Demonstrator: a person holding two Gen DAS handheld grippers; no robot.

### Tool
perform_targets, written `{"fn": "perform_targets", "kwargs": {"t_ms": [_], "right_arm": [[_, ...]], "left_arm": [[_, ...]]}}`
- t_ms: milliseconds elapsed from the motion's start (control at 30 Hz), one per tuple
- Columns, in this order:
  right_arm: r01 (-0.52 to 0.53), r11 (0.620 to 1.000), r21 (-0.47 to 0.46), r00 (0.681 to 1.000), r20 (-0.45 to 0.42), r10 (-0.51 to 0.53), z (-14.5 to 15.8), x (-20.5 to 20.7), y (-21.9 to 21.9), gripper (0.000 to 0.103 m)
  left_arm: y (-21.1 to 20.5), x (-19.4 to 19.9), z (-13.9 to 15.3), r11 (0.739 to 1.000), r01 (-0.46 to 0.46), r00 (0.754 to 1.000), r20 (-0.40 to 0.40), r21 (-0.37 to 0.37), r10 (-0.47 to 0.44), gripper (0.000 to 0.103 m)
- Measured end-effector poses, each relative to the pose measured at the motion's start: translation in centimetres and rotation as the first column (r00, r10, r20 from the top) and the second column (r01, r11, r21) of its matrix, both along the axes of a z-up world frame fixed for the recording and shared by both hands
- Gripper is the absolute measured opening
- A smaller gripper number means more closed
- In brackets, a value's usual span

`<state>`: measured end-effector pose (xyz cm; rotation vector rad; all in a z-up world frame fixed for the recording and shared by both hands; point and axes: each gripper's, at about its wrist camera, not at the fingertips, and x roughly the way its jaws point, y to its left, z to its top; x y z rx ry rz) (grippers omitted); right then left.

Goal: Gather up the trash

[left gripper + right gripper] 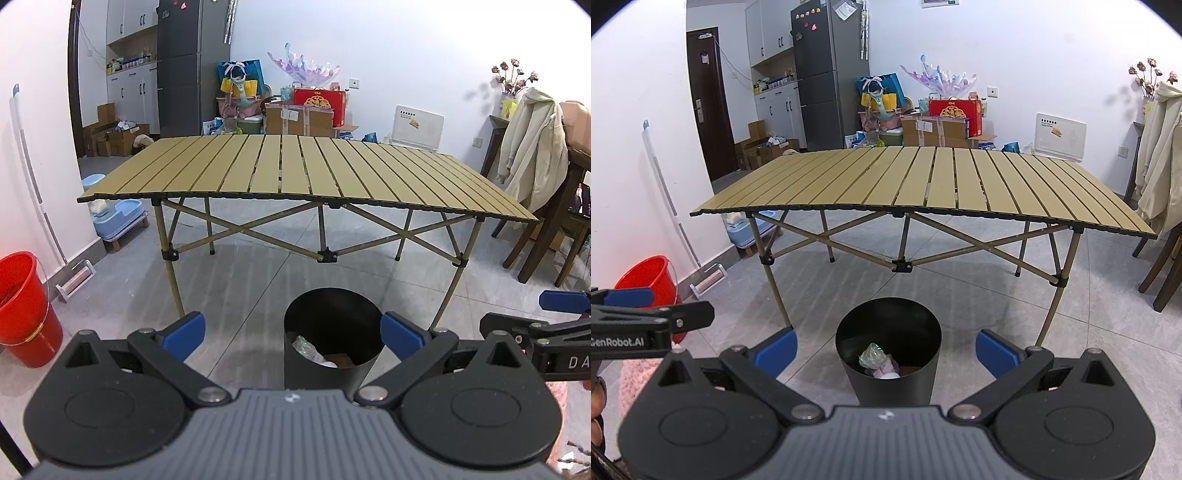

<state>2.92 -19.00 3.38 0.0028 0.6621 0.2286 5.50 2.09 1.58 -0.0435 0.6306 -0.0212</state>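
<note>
Black and cylindrical, the trash bin [888, 354] stands on the grey tile floor [960, 291] just in front of the folding table [923, 184], close enough to the near edge that anything swept off the slats could be dropped straight in. Both grippers are held side by side above it, which reads as the end of a drop. The left gripper [293, 332] has its blue-padded fingers [184, 334] spread wide with nothing between them, and the right gripper [886, 349] is spread just as wide and equally empty. Down in the bin lie the collected pieces: a crumpled clear wrapper [873, 355], something pale and something brown beside it, too jumbled to name. The slatted tabletop shows nothing left on it, so I'd judge the collecting is about done. A red bucket [26, 306] sits apart by the wall, uninvolved.
</note>
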Motion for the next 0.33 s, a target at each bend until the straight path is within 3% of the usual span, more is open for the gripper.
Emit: {"fn": "perform_targets", "kwargs": {"t_ms": [333], "right_arm": [[-0.001,1.000,-0.001,1.000,-0.009,0.001,-0.13,0.33,0.13,0.103]], "left_arm": [[0.12,0.09,-0.24,1.000,0.008,1.000,-0.013,-0.007,-0.009,0.103]]}}
